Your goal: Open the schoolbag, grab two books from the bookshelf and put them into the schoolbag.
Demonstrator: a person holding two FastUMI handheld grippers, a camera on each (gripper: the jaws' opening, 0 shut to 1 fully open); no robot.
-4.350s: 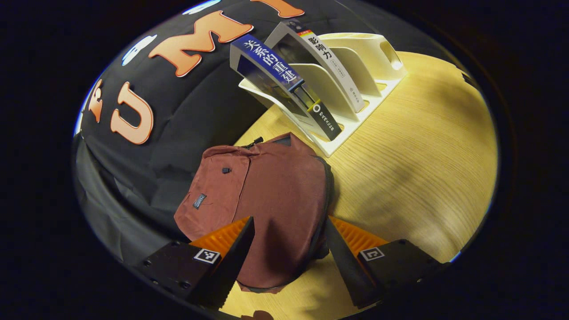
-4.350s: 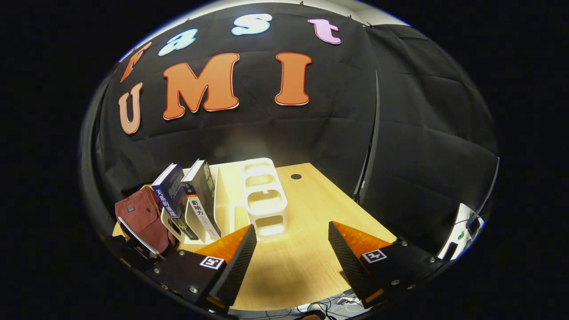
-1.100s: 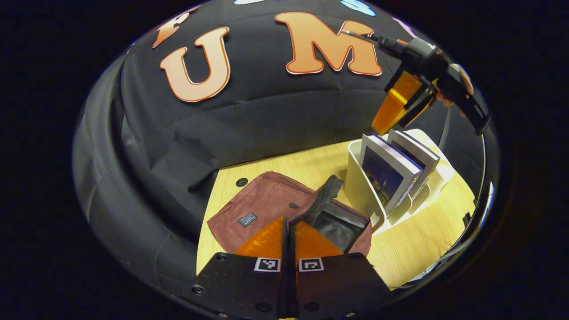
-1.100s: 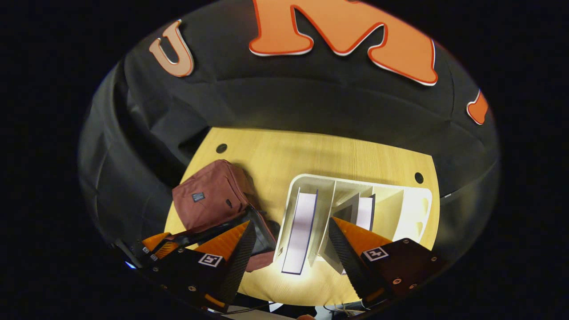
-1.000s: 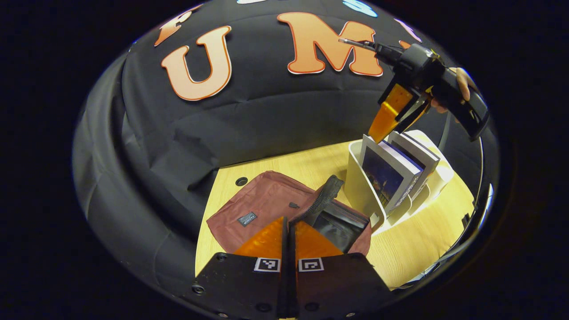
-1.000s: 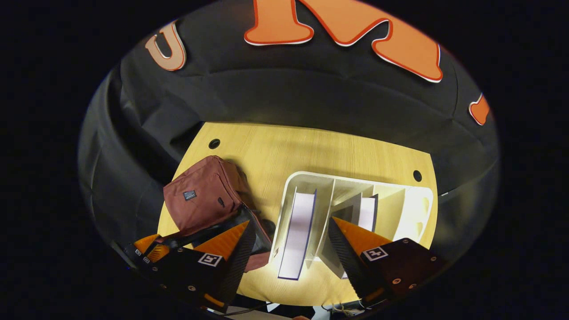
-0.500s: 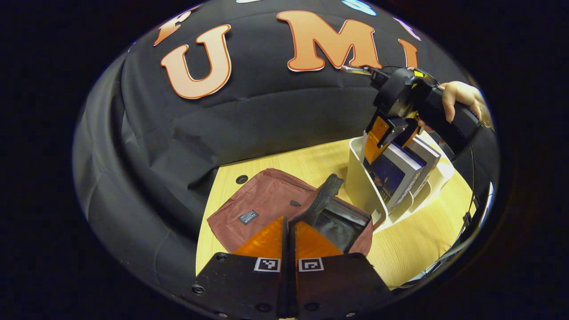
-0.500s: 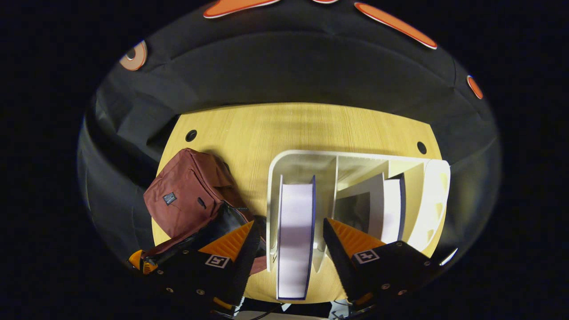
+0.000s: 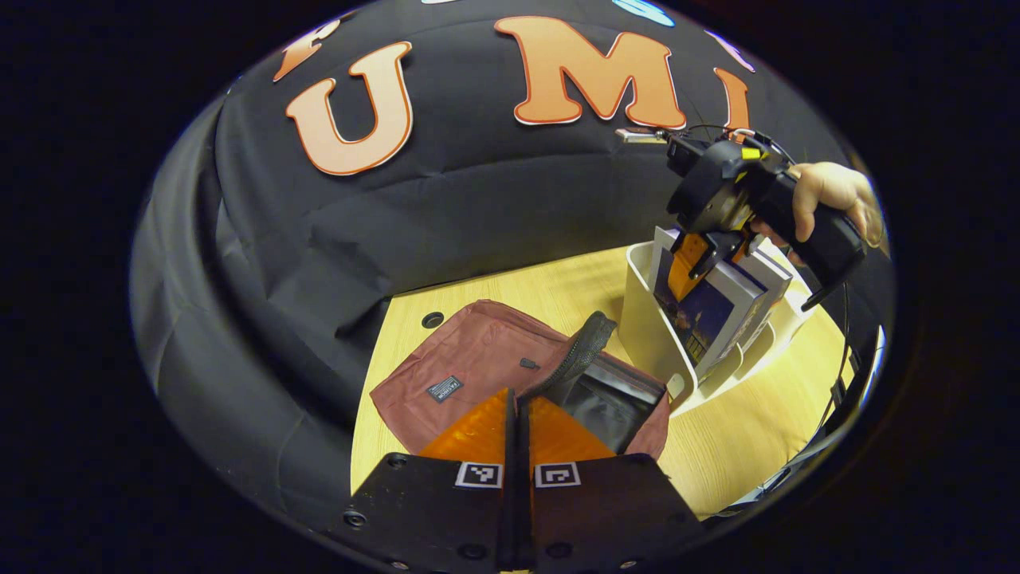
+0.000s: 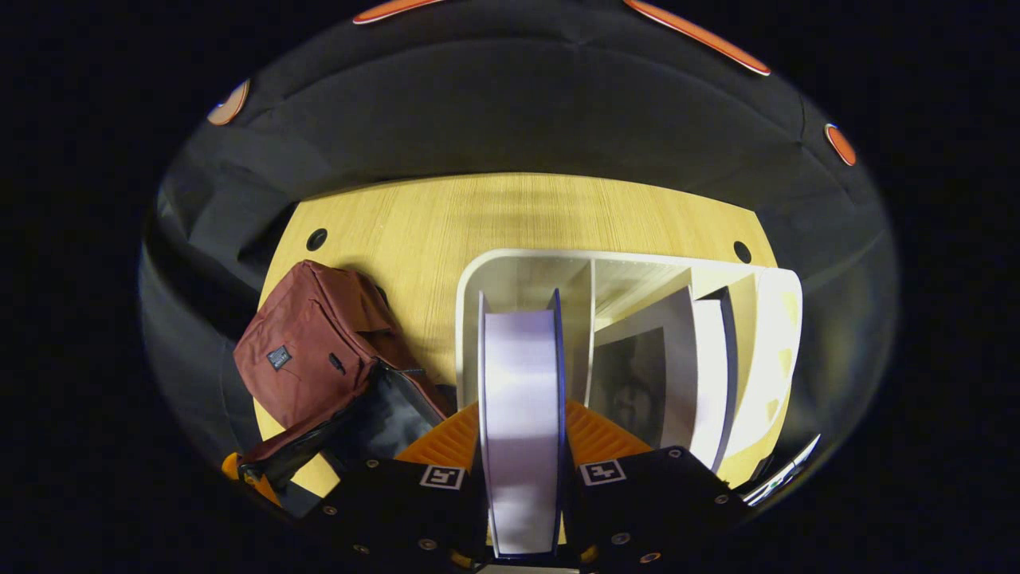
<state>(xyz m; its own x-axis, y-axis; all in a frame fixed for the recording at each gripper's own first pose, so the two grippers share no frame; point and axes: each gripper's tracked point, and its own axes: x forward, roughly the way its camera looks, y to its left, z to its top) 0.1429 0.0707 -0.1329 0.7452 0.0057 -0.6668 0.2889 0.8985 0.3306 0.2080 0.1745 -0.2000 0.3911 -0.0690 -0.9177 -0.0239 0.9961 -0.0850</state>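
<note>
A pale wooden desk (image 10: 510, 211) stood against the booth's black cloth wall, carrying everything in play. Nearest, in the left gripper view, the left tongs (image 9: 518, 422) were pressed together at the schoolbag's (image 9: 478, 363) opened mouth, seemingly pinching its edge to hold it agape, though the contact itself was hidden; the dark lining (image 9: 602, 402) showed just beyond them. Right beside the bag stood the white bookshelf (image 10: 518, 267), with two books upright in separate slots. In the right gripper view the right tongs (image 10: 522, 446) had come down from above and were clamped on the first book (image 10: 522, 383), one finger on each cover, its page edges facing up and its long axis running straight away from the tongs. The second book (image 10: 705, 359) leaned in the next slot over. From the left gripper view a hand (image 9: 829, 195) held that right tool (image 9: 721, 191) over the shelf. The bag's opening lay to the left of the gripped book, so I judged the lift would go straight up, then across leftwards
</note>
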